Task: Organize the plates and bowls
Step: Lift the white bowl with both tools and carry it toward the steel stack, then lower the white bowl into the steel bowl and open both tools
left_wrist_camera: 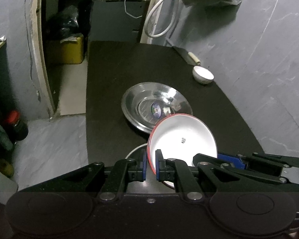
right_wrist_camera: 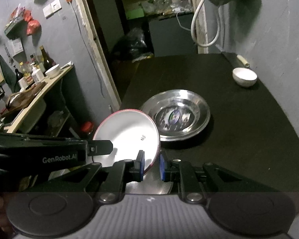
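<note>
A white plate with a red rim (left_wrist_camera: 181, 131) (right_wrist_camera: 127, 127) hangs tilted above the black table, just in front of a wide steel bowl (left_wrist_camera: 149, 99) (right_wrist_camera: 189, 107). My left gripper (left_wrist_camera: 151, 165) is shut on the plate's near left rim. My right gripper (right_wrist_camera: 151, 165) is shut on its near right rim. Each wrist view also shows the other gripper reaching in from the side: the right gripper (left_wrist_camera: 239, 161) and the left gripper (right_wrist_camera: 99, 147). A small white bowl (left_wrist_camera: 203, 75) (right_wrist_camera: 244, 76) stands at the table's far right, by the wall.
The black table (left_wrist_camera: 113, 75) (right_wrist_camera: 249, 129) runs along a grey wall on the right and ends at a doorway at the back. The edge of another white dish (left_wrist_camera: 133, 151) peeks out under the held plate. A side counter with bottles (right_wrist_camera: 35, 73) stands left.
</note>
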Available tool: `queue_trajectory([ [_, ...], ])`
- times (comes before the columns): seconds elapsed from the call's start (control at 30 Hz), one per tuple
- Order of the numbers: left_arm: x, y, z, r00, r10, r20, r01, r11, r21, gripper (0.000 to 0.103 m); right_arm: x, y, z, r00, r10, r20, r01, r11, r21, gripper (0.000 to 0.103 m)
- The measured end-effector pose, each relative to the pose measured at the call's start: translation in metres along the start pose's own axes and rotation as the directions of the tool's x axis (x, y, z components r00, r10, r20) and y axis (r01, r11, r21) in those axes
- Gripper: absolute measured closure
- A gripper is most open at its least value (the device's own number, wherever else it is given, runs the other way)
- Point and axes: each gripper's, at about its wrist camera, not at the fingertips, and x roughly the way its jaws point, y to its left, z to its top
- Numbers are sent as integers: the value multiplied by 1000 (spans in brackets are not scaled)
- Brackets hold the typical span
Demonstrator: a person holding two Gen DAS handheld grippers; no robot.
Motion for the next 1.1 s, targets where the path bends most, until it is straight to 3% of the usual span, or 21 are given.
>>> queue_trajectory([
  [0.47, 10, 3, -2, 997, 34, -64, -36, 999, -20, 95, 15, 1, -5, 995, 32, -99, -33, 999, -2, 86],
  [1.1, 26, 6, -6, 990, 54, -134, -58, 998, -31, 95, 30, 0, -8, 985, 37, -171, -39, 999, -7, 86],
])
